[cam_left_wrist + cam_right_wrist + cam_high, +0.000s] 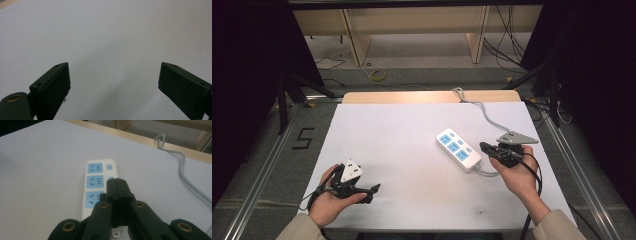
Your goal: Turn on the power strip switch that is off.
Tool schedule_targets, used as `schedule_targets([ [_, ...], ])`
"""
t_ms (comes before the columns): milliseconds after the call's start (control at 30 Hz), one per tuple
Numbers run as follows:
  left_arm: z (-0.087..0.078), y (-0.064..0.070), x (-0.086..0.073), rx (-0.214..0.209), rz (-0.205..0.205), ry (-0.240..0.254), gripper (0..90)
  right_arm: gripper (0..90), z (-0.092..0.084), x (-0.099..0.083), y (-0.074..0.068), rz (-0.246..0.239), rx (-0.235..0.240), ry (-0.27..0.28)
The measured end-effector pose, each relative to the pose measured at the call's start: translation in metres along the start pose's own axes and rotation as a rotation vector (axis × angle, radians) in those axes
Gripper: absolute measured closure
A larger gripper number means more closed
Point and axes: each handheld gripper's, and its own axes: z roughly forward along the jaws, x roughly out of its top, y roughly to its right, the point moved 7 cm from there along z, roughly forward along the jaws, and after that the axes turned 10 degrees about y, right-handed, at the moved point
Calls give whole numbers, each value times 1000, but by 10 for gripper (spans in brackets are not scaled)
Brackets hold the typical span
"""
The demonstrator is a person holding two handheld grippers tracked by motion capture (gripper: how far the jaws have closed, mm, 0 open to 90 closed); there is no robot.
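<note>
right gripper (117,185) closed over power strip (99,185); floor marking "5" (303,138)

Beige sleeves (552,226) at both wrists; black tools, brass-ringed screw holes (68,226), grey three-cornered plate (516,137), trailing black cable (534,170).

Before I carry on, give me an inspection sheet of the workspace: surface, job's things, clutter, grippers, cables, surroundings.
Surface: white table top, faint marks near its front edge.
Job's things: white power strip with three blue sockets, lying flat, right of centre.
Clutter: nothing seen.
Grippers: left gripper open over bare surface, holding nothing; right gripper shut, empty, its jaws over the strip's near end; contact cannot be told.
Cables: grey strip cord loops from the strip's near end to the far table edge.
Surroundings: wooden frame and loose floor cables beyond the table.
</note>
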Motion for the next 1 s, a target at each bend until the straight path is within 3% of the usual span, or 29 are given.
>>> schedule_targets([
  [1000, 0, 0, 0, -2, 5, 1, 104, 900, 18, 2, 2, -7, 4, -34],
])
